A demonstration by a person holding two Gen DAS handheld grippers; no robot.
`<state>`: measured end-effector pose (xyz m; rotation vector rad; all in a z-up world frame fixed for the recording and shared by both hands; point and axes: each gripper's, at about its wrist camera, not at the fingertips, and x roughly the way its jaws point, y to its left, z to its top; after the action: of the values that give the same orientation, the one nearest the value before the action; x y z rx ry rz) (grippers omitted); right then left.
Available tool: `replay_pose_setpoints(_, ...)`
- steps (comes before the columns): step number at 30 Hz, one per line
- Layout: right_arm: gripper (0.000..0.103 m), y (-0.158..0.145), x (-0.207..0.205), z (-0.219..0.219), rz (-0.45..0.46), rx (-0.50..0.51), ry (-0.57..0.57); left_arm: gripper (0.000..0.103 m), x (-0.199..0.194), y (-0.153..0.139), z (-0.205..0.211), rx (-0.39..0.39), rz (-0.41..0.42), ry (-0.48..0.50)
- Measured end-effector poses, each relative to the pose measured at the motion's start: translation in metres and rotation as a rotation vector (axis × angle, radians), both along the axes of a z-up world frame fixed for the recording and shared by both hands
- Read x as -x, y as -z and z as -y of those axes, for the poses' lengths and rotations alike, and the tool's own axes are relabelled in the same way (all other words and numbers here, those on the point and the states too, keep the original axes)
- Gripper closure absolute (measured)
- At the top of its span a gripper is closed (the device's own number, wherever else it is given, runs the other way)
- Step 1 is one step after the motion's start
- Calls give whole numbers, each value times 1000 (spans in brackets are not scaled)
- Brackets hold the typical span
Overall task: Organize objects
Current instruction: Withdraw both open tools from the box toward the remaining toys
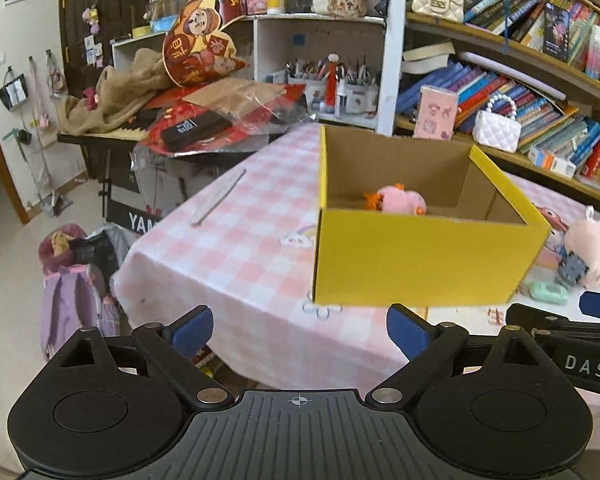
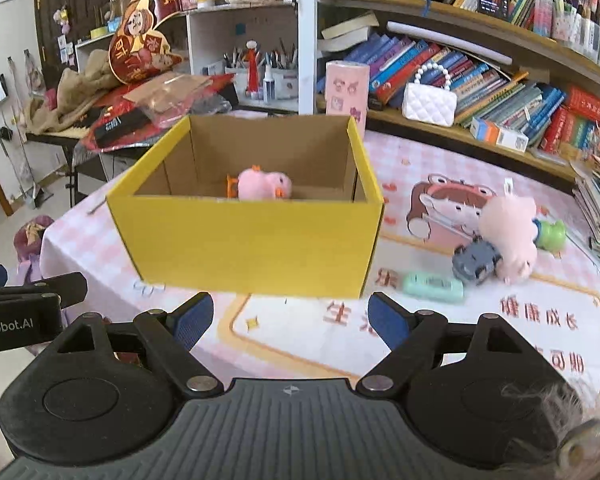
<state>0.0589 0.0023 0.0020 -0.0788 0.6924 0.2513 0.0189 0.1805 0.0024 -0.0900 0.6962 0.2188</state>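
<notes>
Right now both grippers are empty, with the fingers spread wide. The left gripper (image 1: 300, 330) and the right gripper (image 2: 290, 318) both hang over the near part of the table (image 1: 236, 248), side by side and apart from everything on it.

A yellow box (image 2: 252, 240) stands open on the checked cloth, and one pink plush toy (image 2: 262, 186) already lies on its floor. The things left to sort sit in a loose cluster well to the right of the box: a second pink plush (image 2: 510, 236), a small grey toy car (image 2: 476, 262) touching it, a mint green case (image 2: 432, 286) just in front of the car, and a green toy (image 2: 550, 234) peeking out behind the plush.

My judgement is that the plush is the easy one: light, soft and squashy, so it will give under the pads and not slip, and a pinch across its round body should hold. The car looks hard and light, with wheels that may roll away if nudged, so taking it across the sides seems safest. The green case looks smooth and flat, likely slippery, and best gripped across its narrow width. The right gripper is the nearer to all of these.
</notes>
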Motion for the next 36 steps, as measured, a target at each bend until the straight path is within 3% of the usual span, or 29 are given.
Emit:
replay_pose_setpoints(19, 17, 22, 58, 34, -72, -9, 120, 7, 40, 16, 35, -9, -83, 129)
replay_pose_setpoints(36, 15, 23, 78, 94, -98, 35, 330, 6, 21, 24, 94, 34, -109, 336)
